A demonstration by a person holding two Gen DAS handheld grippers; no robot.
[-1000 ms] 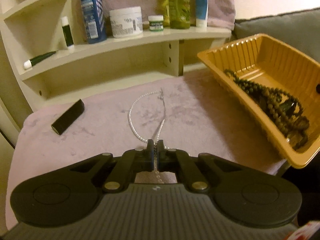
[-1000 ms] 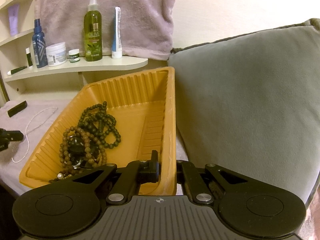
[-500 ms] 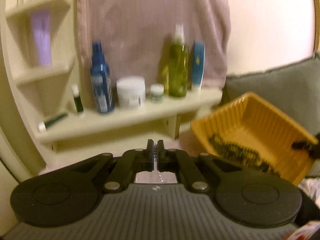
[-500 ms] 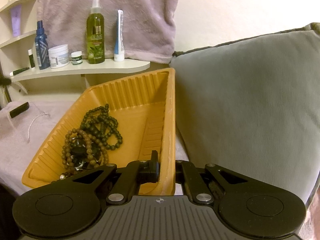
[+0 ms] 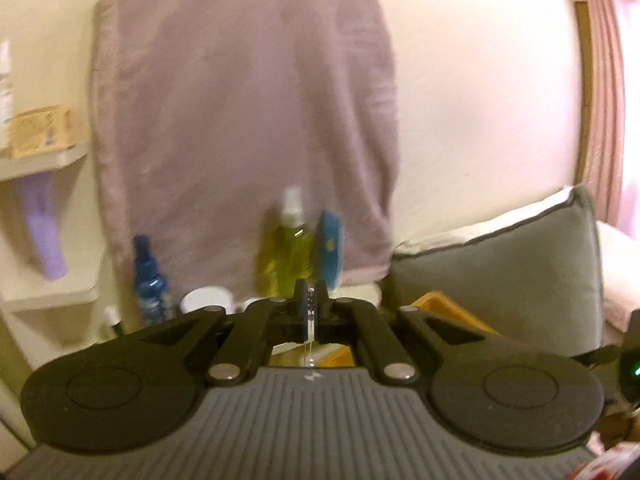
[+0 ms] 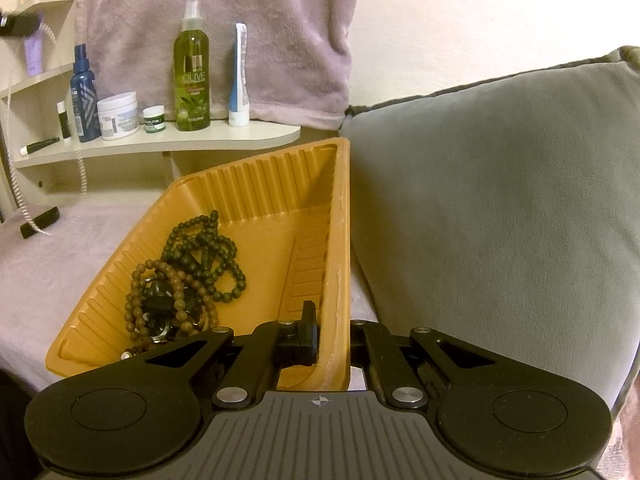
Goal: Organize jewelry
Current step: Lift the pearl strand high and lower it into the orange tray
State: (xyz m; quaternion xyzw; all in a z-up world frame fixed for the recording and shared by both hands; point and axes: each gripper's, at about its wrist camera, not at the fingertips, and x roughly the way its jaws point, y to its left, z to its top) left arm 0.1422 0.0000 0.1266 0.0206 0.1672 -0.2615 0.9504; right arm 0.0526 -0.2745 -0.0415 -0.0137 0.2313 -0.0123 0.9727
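Observation:
My left gripper (image 5: 311,307) is shut on a thin silver chain (image 5: 308,350), which hangs down from between its pads. In the right wrist view that gripper (image 6: 18,26) is high at the top left, and the chain (image 6: 83,168) dangles from it in long loops down to the pink towel. My right gripper (image 6: 334,334) is shut on the right wall of the orange tray (image 6: 342,200), one pad inside and the other hidden outside. A dark green bead strand (image 6: 204,244) and a brown bead strand (image 6: 160,292) lie in the tray.
A cream shelf (image 6: 256,138) behind the tray carries an olive spray bottle (image 6: 192,76), a blue bottle (image 6: 84,100) and jars. A grey cushion (image 6: 500,200) presses against the tray's right side. A black case (image 6: 40,216) lies on the pink towel (image 6: 60,280).
My left gripper has risen a long way with the chain, lifting it off the towel; its view swung from the towel up to the wall. The right gripper and the tray stayed put.

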